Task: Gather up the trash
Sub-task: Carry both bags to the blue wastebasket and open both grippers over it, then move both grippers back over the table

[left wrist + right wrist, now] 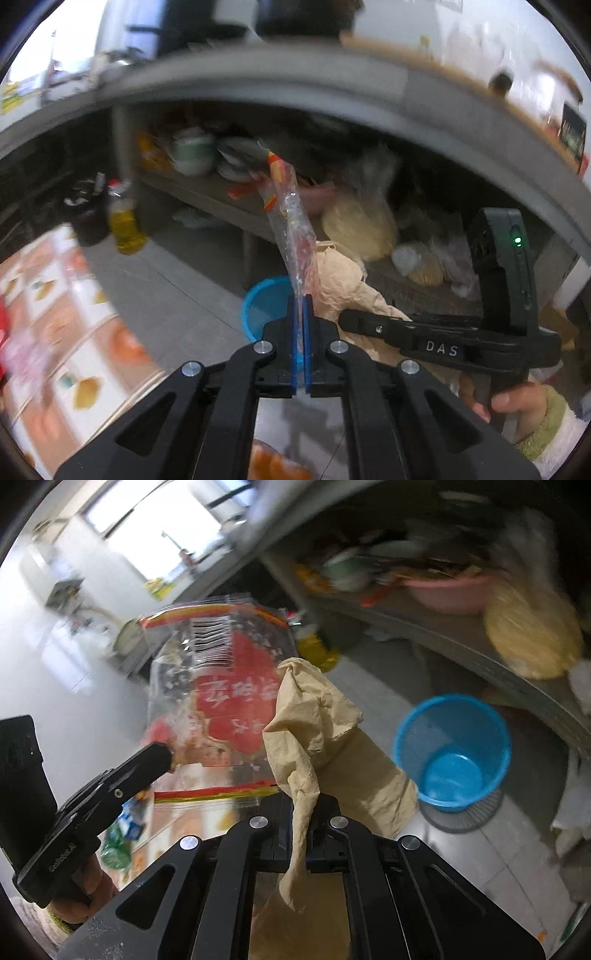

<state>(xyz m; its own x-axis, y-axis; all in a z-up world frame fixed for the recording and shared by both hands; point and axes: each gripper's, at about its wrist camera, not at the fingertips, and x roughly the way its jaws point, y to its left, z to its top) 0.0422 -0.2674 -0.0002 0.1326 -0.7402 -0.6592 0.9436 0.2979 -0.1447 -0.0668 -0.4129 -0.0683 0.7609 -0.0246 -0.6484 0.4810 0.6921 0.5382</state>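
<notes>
My left gripper [302,306] is shut on a clear plastic wrapper [291,225] with red and yellow print, held up edge-on. The wrapper's flat face [225,686] shows in the right wrist view, held by the left gripper [168,755]. My right gripper [301,805] is shut on a crumpled brown paper [310,720], which also shows in the left wrist view [343,280] beside the right gripper [345,317]. A blue waste bin [452,753] stands open on the floor, ahead and to the right of both grippers; it shows partly behind the left fingers [264,302].
A grey counter [295,92] runs overhead with a low shelf [424,624] holding a pink basin [450,590], bowls and bags. A yellow oil bottle [125,225] and a dark container [88,218] stand on the grey tile floor. A printed mat [66,317] lies at left.
</notes>
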